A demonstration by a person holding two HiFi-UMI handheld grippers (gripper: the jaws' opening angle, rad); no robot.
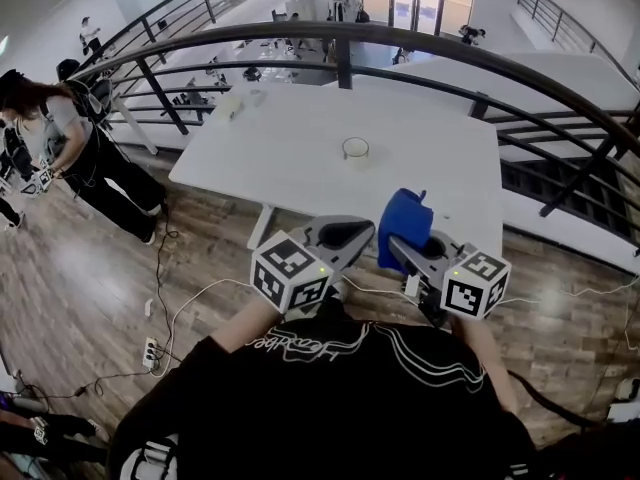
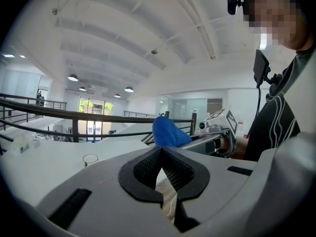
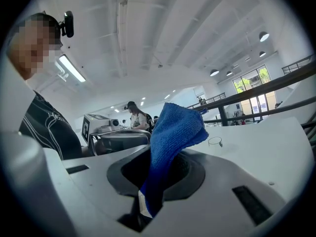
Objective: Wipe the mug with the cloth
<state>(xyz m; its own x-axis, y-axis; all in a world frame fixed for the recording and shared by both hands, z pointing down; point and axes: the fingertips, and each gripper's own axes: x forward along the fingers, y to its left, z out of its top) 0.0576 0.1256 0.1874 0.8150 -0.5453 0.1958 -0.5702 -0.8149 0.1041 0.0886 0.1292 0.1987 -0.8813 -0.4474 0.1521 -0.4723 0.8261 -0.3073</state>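
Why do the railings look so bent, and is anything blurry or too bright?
Head view: the wide lens bows the dark metal railing into an arc, yet the small clear mug on the white table stays sharp. Left gripper view: black corners ring the picture. Right gripper view: the blue microfibre cloth is crisp; the ceiling strip light glares.

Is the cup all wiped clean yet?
Not yet. Done: the right gripper has the fluffy blue cloth pinched in its jaws. In hand: both grippers sit close to the person; the left gripper is shut, empty. Left: the clear glass mug stands out on the white table, nothing touching it, so all the wiping remains.
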